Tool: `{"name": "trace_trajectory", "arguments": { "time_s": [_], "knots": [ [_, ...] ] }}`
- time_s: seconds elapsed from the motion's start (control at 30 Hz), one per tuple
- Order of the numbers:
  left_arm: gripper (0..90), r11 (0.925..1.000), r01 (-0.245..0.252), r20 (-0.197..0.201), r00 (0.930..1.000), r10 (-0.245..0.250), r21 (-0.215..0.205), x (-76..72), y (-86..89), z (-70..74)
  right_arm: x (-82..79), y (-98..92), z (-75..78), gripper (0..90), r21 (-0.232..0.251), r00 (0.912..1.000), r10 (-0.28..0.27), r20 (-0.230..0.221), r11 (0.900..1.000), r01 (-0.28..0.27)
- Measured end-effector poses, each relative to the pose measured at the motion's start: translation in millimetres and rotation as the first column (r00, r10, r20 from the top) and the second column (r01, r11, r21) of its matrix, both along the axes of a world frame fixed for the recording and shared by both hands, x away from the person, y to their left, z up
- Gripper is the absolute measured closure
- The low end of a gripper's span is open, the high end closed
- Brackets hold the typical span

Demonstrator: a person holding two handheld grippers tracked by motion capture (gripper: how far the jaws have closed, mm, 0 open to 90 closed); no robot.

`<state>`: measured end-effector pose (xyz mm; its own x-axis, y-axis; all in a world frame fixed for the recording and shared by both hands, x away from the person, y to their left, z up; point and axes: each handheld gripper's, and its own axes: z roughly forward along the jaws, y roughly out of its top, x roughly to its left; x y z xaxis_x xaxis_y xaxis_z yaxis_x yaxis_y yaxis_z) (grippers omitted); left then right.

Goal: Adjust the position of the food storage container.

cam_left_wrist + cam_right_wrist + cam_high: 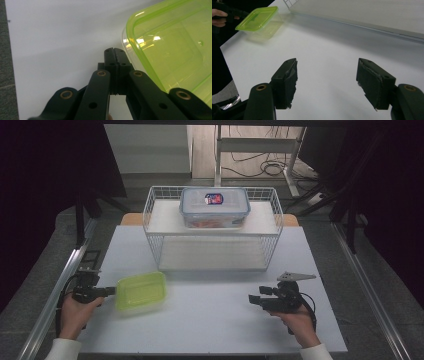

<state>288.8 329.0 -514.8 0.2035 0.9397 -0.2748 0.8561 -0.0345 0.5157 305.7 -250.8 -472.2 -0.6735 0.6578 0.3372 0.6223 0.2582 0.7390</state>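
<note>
My left gripper [106,291] has its jaws pressed together on the near-left edge of the green plastic container [141,291], pinching its rim; in the left gripper view the two black jaws meet with no gap right at the container's [175,47] corner lip, though the sliver of rim between them is too thin for me to make out clearly. The container sits just off my left gripper's tip, toward the middle of the white table [215,320], and in the right gripper view it [258,17] looks raised a little above its own shadow, with my left hand [220,18] behind it.

My right gripper [252,300] rests well apart from the green container, on the far side of the table from it, its jaws spread wide with only bare tabletop between the pads [287,82].

Beyond the green container, farther from me, stands a white wire basket [213,227] holding a shelf board. On top of that board sits a clear lidded food box [215,207] with a blue rim and a red and blue label.
</note>
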Motion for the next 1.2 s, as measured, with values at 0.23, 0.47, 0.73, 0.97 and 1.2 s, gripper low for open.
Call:
{"name": "trace_trajectory", "arguments": {
  "time_s": [0.23,0.47,0.73,0.97,1.2],
  "knots": [
    [90.0,0.9996,0.027,0.008,0.9996,-0.027,0.005,11.2,-7.9,2.5,0.7,-0.2,-0.3,33.4,-0.001,1.0,-0.006,-0.006,1.0,0.006],
    [90.0,0.9978,0.064,0.004,0.9979,-0.064,0.015,19.7,-24.8,1.2,-0.2,0.0,0.2,33.5,-0.002,1.0,-0.006,-0.002,1.0,0.006],
    [90.0,0.9954,0.09,0.013,0.9958,-0.09,0.034,21.8,-44.2,1.1,0.0,-0.9,0.6,33.5,0.003,1.0,-0.006,-0.003,1.0,0.006],
    [90.0,0.9898,0.141,0.017,0.9898,-0.141,0.022,23.7,-68.2,0.6,0.1,0.2,0.2,33.5,-0.002,1.0,-0.002,-0.004,1.0,0.002],
    [90.0,0.983,0.183,0.027,0.9827,-0.183,0.016,26.4,-89.8,2.3,0.4,0.3,-0.2,33.5,-0.002,1.0,-0.001,-0.008,1.0,0.001]
  ]
}}
